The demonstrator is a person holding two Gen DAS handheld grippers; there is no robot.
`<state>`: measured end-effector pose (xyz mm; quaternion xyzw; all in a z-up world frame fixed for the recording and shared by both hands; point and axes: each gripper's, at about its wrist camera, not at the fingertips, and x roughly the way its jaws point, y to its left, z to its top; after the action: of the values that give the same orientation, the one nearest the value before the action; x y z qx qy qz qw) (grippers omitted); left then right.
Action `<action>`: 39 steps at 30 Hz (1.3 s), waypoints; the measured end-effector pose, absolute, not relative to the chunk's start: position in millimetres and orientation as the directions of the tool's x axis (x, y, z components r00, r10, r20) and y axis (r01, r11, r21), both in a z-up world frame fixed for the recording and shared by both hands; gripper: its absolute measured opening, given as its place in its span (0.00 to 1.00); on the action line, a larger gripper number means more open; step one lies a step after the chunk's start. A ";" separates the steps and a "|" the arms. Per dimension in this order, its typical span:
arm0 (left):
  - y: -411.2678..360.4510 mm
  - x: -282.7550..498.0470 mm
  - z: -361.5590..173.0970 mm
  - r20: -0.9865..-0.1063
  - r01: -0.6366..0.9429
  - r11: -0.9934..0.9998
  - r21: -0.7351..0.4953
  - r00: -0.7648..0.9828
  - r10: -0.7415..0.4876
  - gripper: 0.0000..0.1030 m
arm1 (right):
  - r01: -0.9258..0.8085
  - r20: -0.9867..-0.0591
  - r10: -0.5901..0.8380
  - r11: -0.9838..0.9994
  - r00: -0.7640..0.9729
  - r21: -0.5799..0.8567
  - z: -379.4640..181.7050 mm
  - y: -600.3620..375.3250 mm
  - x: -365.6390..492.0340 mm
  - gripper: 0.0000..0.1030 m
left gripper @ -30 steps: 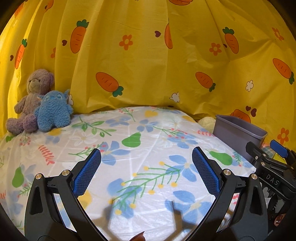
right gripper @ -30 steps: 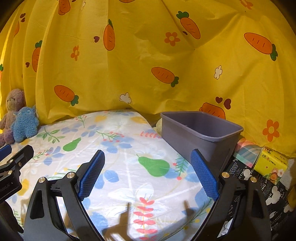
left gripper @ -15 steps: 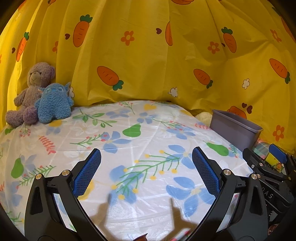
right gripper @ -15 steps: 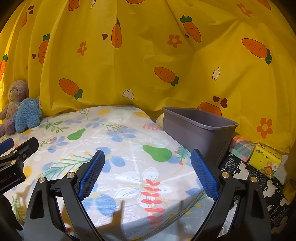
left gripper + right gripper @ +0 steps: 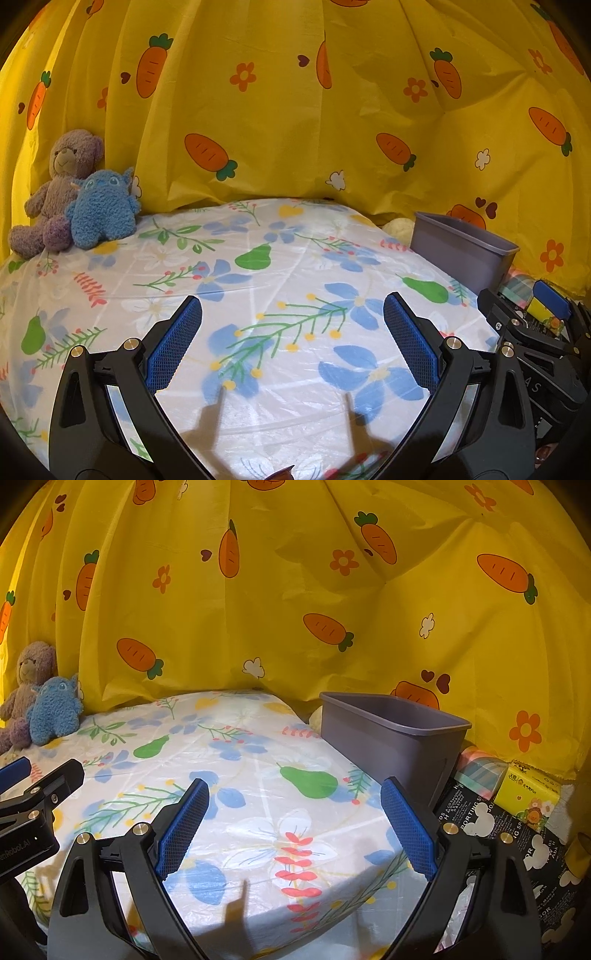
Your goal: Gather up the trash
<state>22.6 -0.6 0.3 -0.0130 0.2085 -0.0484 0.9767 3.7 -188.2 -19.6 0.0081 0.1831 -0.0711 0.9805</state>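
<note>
We have drawn both grippers back and tilted down; more of the floral surface (image 5: 280,258) shows. Left gripper (image 5: 291,347) and right gripper (image 5: 295,823) hang released, empty. The grey bin (image 5: 391,738) sits at two o'clock; no trash visible yet.

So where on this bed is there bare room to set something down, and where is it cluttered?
The floral sheet lies bare from the plush toys at the far left across to the grey bin. It is crowded right of the bin: a yellow tissue pack and printed black bag.
</note>
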 end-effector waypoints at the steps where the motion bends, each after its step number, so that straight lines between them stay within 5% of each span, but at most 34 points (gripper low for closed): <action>1: -1.4 22.4 0.9 -0.404 0.089 0.995 -0.046 0.909 -0.100 0.94 | 0.144 -0.361 -0.138 0.990 0.923 -0.009 -19.6 -189.3 3.8 0.88; 39: -16.3 17.9 3.9 -0.389 0.113 0.993 -0.041 0.914 -0.120 0.94 | 0.168 -0.354 -0.151 0.986 0.923 0.018 -18.1 -205.9 -1.7 0.88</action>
<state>17.9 -16.3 3.9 -0.0089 0.1993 -0.0593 0.9781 -1.7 -205.9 -18.1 0.0239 0.1784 -0.0814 0.9803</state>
